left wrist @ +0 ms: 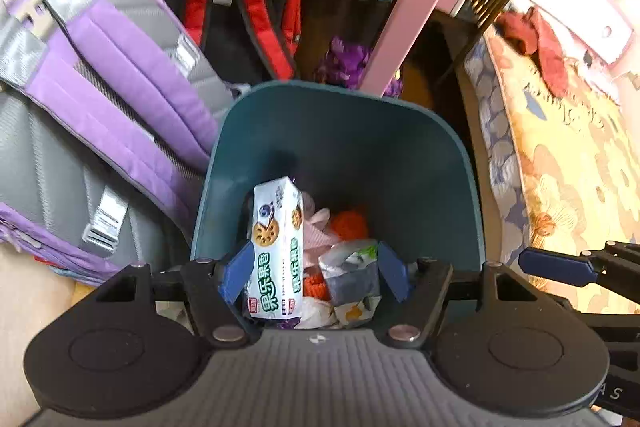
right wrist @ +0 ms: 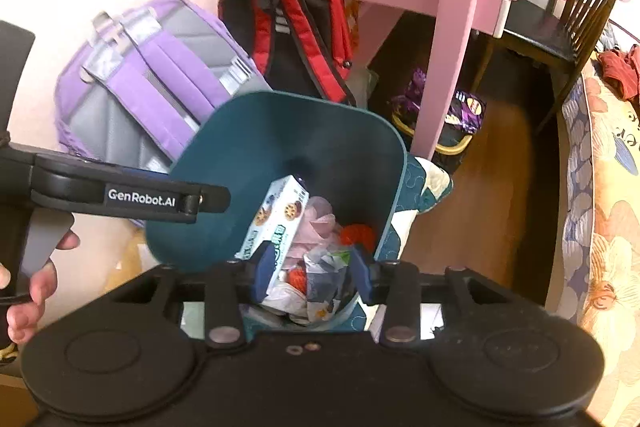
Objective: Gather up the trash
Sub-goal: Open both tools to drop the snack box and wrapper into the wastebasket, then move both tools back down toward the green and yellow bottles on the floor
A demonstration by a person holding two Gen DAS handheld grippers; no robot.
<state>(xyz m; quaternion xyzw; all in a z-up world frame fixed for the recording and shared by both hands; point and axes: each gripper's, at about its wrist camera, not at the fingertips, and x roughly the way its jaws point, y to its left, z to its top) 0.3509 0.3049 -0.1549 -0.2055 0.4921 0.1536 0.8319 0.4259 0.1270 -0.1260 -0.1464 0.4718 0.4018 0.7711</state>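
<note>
The floor (right wrist: 504, 163) is brown wood. A blue-green trash bin (right wrist: 256, 147) stands on it. Beside the bin, a purple backpack (right wrist: 144, 95) and a red backpack (right wrist: 300, 35) sit on the floor and lean on the wall. A pink table (right wrist: 452, 39) stands behind the bin. A dark bag (right wrist: 448, 123) sits by the table's leg, and a dark wooden chair (right wrist: 576, 19) stands near the bed (right wrist: 604, 211).

The bin's (left wrist: 340, 131) near rim hides behind the left claw's body. The box's (left wrist: 276, 247) lower end sinks behind the wrappers (left wrist: 352, 267) heaped under it. The purple backpack (left wrist: 92, 115) runs off the left edge. The hand (right wrist: 28, 291) is cut off at the picture's edge.
</note>
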